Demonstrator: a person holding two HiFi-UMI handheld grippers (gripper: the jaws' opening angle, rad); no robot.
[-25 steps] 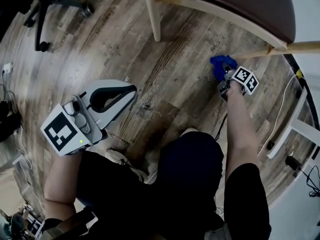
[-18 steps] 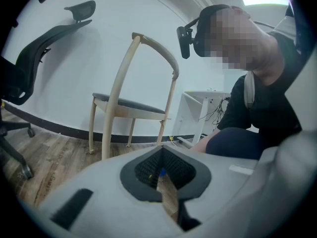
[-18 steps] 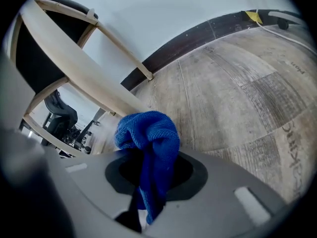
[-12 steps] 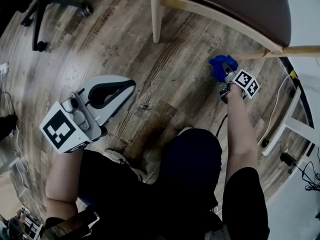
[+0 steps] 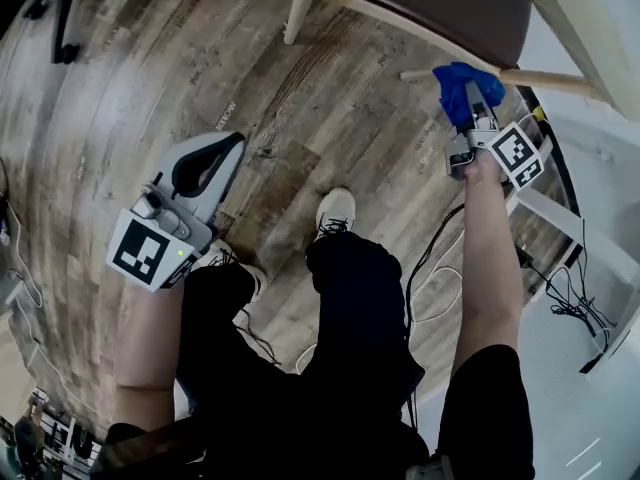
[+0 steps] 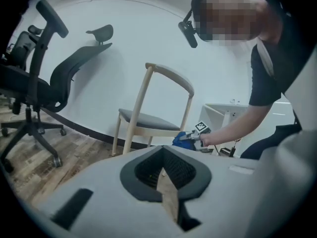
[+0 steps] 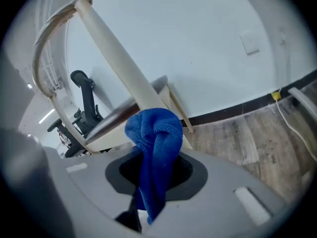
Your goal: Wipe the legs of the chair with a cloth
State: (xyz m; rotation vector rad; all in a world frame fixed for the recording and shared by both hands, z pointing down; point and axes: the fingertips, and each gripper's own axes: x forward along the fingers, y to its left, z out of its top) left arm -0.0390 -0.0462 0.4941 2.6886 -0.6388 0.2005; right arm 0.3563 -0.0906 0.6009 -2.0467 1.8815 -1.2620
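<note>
Head view: the person is standing on a wood-plank floor point(image 5: 250, 88), holding one gripper in each hand. The left gripper point(image 5: 222, 151) is hanging low over the planks, well apart from the wooden chair point(image 5: 440, 8), with its jaws together and nothing in them. The right gripper point(image 5: 474, 106) is reaching under the brown seat, clamping a blue cloth point(image 5: 460, 78). The cloth is lying against a pale chair leg point(image 5: 550, 81).

Left gripper view: the left gripper point(image 6: 163, 175) is pointing across the room at the chair point(image 6: 148, 120), and its jaws are meeting at the tips, holding nothing. The cloth point(image 6: 182, 139) is showing beside the chair's near leg. A black office chair point(image 6: 44, 83) is standing at the left.

Right gripper view: the right gripper point(image 7: 151, 182) is pinching the cloth point(image 7: 154, 148) between closed jaws. The bunched top of the cloth is touching the pale leg point(image 7: 119, 63) just below the seat.
</note>
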